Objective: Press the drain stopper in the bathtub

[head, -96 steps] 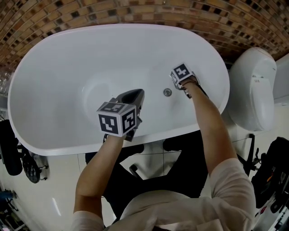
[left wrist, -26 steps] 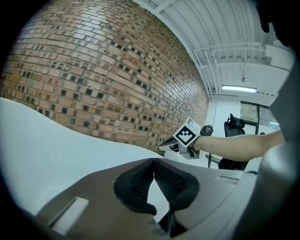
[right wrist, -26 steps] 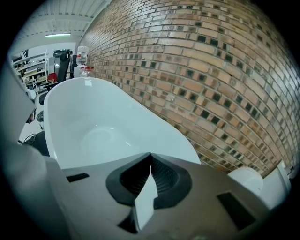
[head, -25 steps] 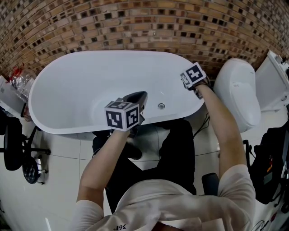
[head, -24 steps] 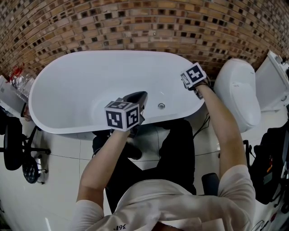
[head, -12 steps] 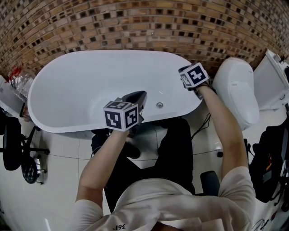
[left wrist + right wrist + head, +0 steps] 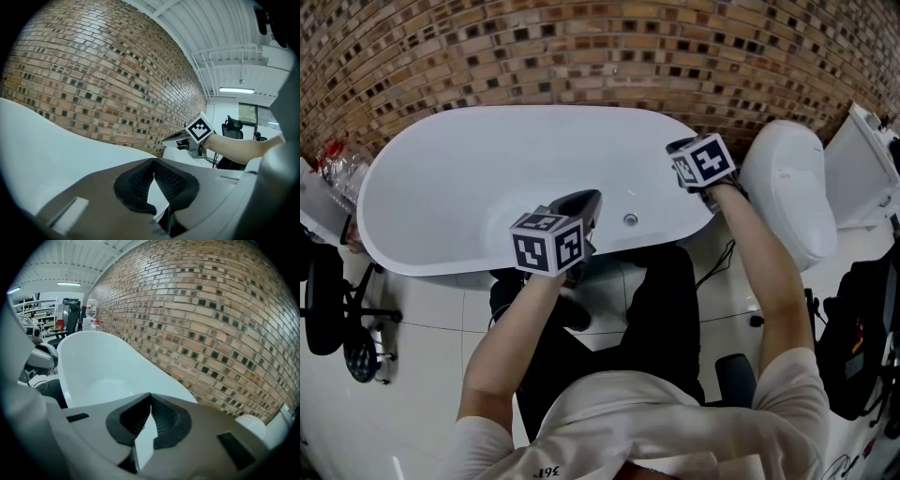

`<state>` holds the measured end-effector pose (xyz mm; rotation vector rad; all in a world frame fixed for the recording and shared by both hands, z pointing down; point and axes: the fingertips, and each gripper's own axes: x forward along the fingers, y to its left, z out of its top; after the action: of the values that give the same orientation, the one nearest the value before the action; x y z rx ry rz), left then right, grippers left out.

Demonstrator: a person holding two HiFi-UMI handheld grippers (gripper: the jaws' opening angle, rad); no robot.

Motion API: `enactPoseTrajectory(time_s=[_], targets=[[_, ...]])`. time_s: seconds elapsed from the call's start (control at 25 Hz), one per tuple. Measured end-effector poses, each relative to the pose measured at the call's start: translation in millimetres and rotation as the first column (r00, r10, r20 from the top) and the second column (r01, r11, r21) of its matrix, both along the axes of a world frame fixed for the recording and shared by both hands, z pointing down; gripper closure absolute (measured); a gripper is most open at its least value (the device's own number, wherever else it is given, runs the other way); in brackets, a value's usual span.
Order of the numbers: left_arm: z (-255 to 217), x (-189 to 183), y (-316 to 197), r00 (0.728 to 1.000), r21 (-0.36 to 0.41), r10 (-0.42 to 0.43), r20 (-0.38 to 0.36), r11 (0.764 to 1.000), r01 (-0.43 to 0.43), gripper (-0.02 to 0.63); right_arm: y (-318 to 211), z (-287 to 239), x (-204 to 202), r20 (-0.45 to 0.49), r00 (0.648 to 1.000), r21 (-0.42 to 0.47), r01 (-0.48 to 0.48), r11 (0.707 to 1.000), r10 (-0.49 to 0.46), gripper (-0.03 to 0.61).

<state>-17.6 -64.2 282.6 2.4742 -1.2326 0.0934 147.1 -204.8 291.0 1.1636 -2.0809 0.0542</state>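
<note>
A white oval bathtub (image 7: pixel 412 265) stands against a brick wall. Its small round metal drain stopper (image 7: pixel 630 220) sits on the tub floor near the front right. In the head view my left gripper (image 7: pixel 590 198) hangs over the tub's front part, just left of the stopper and above it, shut and empty. My right gripper (image 7: pixel 674 147) hovers above the tub's right end, apart from the stopper, also shut with nothing held. The left gripper view shows its closed jaws (image 7: pixel 153 163) over the tub (image 7: pixel 42 140) and the right gripper (image 7: pixel 165 140) beyond. The right gripper view shows its own closed tips (image 7: pixel 151 397) over the tub (image 7: pixel 89 362).
A white toilet (image 7: pixel 787 187) stands right of the tub, its cistern (image 7: pixel 862 164) further right. The brick wall (image 7: pixel 581 47) runs behind. A black chair base (image 7: pixel 356 337) and a wrapped packet (image 7: pixel 337 155) sit at the left. A black bag (image 7: pixel 862 328) lies at the right.
Since 3.8 s ago the view has pulled back and my right gripper has lifted from beside the stopper to above the tub's right end. Over the last second it drifted slightly left.
</note>
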Motion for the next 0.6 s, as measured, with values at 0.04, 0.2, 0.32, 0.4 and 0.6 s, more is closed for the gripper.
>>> enactPoseTrajectory(time_s=[0.04,0.2,0.32,0.4,0.6], targets=[[-1,0,1,1.000,0.003,0.002,-0.002,1.000,-0.002,0.620,2,-2,-1,0.004,1.000,0.002,0.002,1.000,-0.002,0.563],[-7,1,4,1.000,0.017,0.008,-0.011,1.000,-0.008,0.620,11,-10,-7,0.028,1.000,0.016,0.013,1.000,-0.013,0.563],[-9,2,6,1.000,0.030,0.005,-0.013,1.000,-0.005,0.620,19,-14,-9,0.051,0.999,0.028,0.019,0.999,-0.020,0.563],[-10,1,7,1.000,0.039,-0.004,-0.009,0.999,0.004,0.620,24,-16,-11,0.061,0.998,0.037,0.025,0.999,-0.027,0.564],[-16,-4,10,1.000,0.063,-0.030,0.001,0.998,0.030,0.620,38,-19,-17,0.088,0.995,0.051,0.046,0.998,-0.050,0.563]])
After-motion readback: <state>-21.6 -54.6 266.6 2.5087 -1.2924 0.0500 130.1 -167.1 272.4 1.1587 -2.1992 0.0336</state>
